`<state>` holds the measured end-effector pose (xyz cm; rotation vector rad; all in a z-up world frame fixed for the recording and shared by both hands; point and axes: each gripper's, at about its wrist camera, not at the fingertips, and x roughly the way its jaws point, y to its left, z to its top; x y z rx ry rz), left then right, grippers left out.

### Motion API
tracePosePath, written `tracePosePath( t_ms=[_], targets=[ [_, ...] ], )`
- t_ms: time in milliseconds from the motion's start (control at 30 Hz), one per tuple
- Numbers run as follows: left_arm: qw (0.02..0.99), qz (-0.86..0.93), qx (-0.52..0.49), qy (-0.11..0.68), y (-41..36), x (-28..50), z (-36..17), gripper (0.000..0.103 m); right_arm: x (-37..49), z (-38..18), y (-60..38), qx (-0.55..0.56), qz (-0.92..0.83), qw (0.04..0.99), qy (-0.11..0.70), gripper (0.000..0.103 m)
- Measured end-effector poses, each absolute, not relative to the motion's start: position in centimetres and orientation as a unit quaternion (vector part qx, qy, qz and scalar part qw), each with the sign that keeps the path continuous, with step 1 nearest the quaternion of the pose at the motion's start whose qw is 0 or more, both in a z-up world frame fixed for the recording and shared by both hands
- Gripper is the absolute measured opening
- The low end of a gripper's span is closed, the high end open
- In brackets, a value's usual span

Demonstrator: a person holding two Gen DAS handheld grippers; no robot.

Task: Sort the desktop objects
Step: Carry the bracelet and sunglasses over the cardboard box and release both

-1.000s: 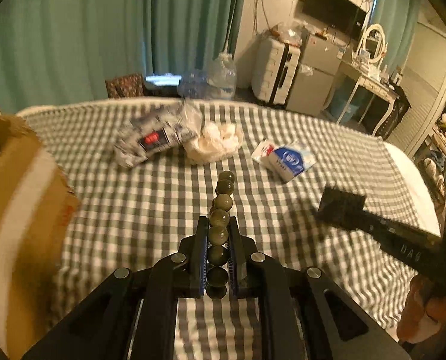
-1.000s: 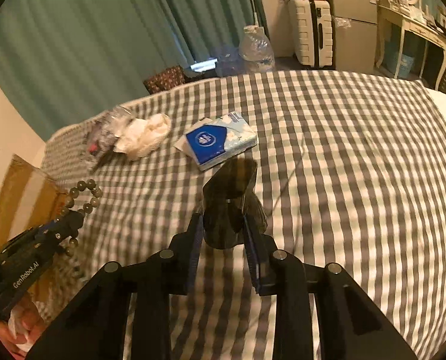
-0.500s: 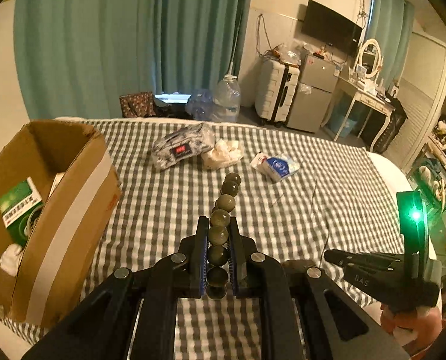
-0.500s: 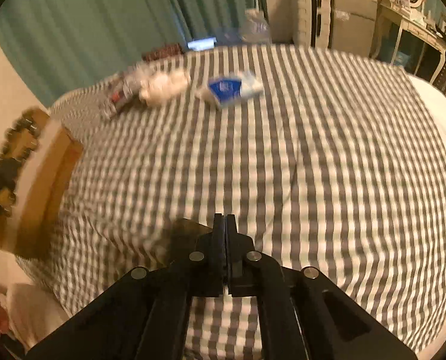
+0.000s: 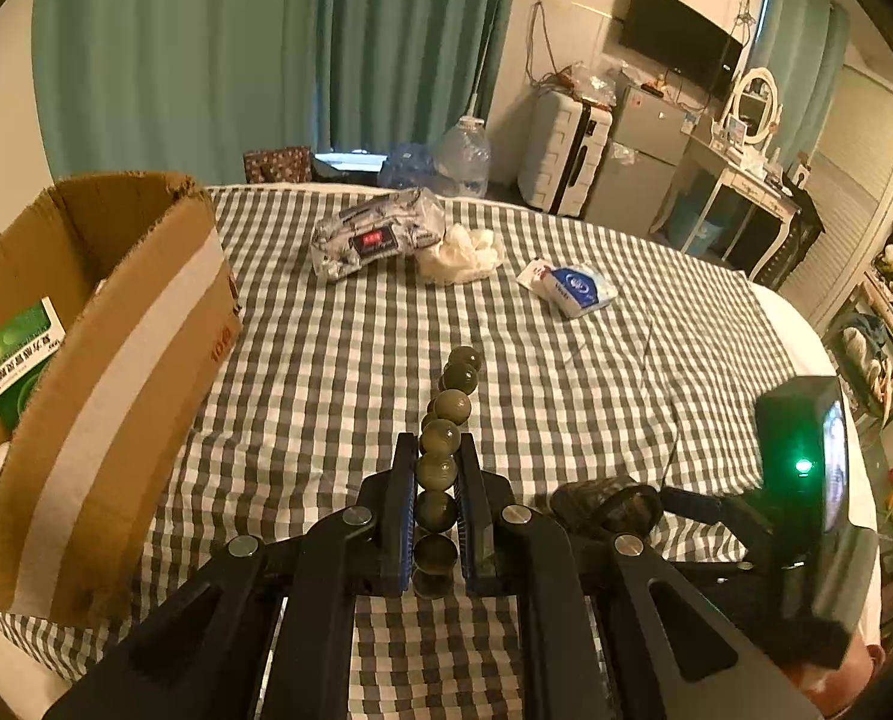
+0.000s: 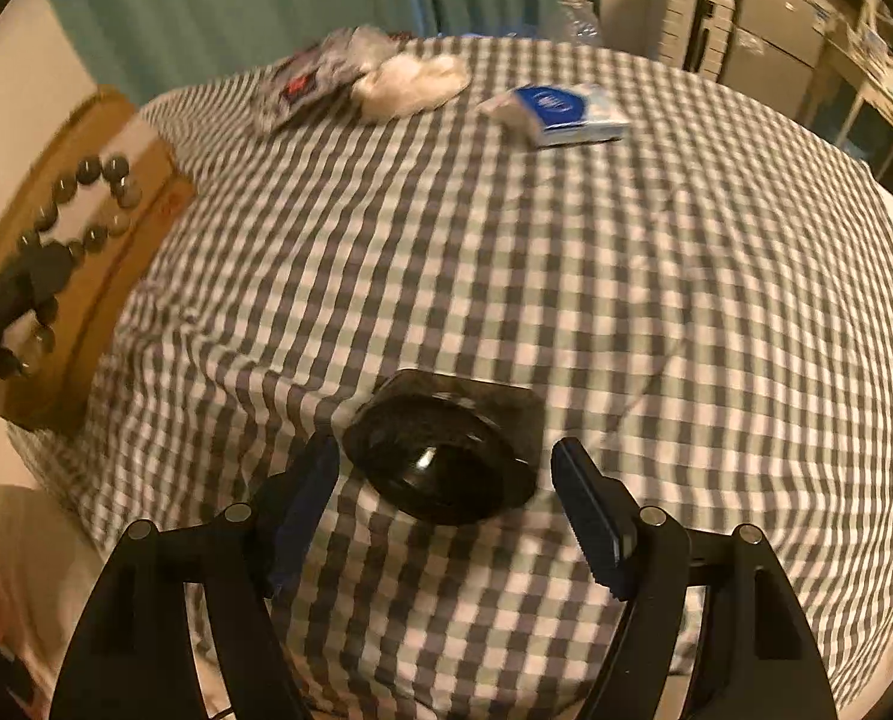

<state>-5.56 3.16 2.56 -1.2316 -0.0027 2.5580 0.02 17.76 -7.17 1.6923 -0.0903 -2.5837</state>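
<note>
Left wrist view: left gripper [image 5: 435, 504] pinches beads [image 5: 440, 438]; they could swing and miss the box [image 5: 104, 360]. Right gripper [image 6: 446, 498] is opening around the dish [image 6: 446, 450], untouched.

Teal curtains [image 5: 206, 60] across the back wall. Below them, a big water bottle [image 5: 463, 156] on the floor. To the right, a white suitcase [image 5: 560, 150] beside a small grey fridge [image 5: 638, 156]. Above these, a black TV [image 5: 677, 48] on the wall. Further right, a white dresser [image 5: 740, 192] bearing an oval mirror [image 5: 757, 99].
</note>
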Motion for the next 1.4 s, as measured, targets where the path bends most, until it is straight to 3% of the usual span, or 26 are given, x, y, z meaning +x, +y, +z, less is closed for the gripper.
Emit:
tracePosePath(
  t_ms=[133, 433, 667, 1100, 1400],
  targets=[
    [0.146, 0.887, -0.438, -0.002, 2.9, -6.0, 1.8, 0.011, -0.9, -8.2, 16.9, 0.55, -0.835, 0.024, 0.003, 0.069],
    [0.144, 0.887, -0.439, -0.005, 2.4, -5.7, 1.6, 0.011, -0.4, -7.0, 17.7, 0.529, -0.848, 0.019, -0.016, 0.068],
    [0.144, 0.89, -0.432, 0.004, 1.7, -5.2, 4.5, 0.011, 1.1, -1.6, 17.4, 0.481, -0.875, 0.028, -0.036, 0.068],
    [0.121, 0.935, -0.333, 0.016, -5.2, -5.5, 16.9, 0.011, 2.7, 11.6, 8.9, 0.357, -0.925, 0.129, -0.016, 0.068],
    [0.03, 0.938, -0.343, 0.035, -14.4, -7.6, 17.5, 0.011, -2.3, 14.6, -0.8, 0.338, -0.913, 0.229, -0.018, 0.068]
  ],
)
